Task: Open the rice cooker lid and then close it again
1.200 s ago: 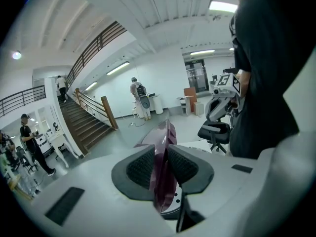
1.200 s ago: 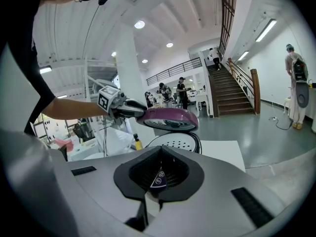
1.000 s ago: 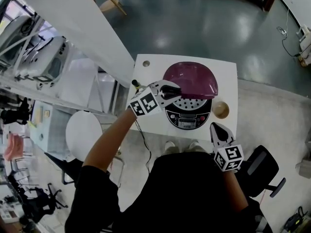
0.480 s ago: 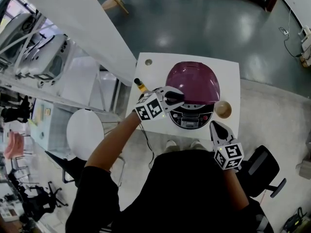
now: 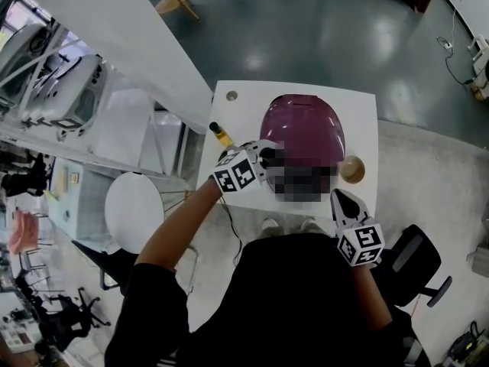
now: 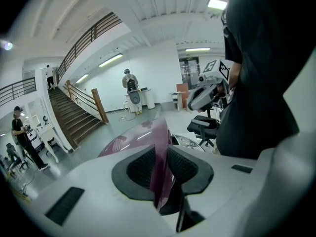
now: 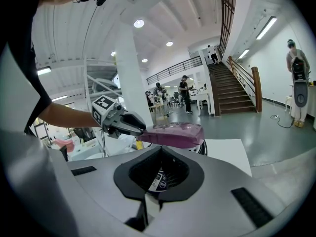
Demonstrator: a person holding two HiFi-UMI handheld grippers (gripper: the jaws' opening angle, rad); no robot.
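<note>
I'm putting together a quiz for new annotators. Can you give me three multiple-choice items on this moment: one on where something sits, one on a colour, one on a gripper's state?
1. In the head view, where is the small tan bowl relative to the rice cooker?
A. left of it
B. right of it
C. on top of it

2. What colour is the cooker's lid?
A. white
B. green
C. purple

3. What is the left gripper doing?
A. clamped on the lid's edge
B. hanging open over the floor
C. holding the bowl

Answers:
1. B, the bowl stands on the table at the cooker's right.
2. C, the lid is glossy purple in every view.
3. A, the left gripper view shows the lid's edge pinched between the jaws.
</note>
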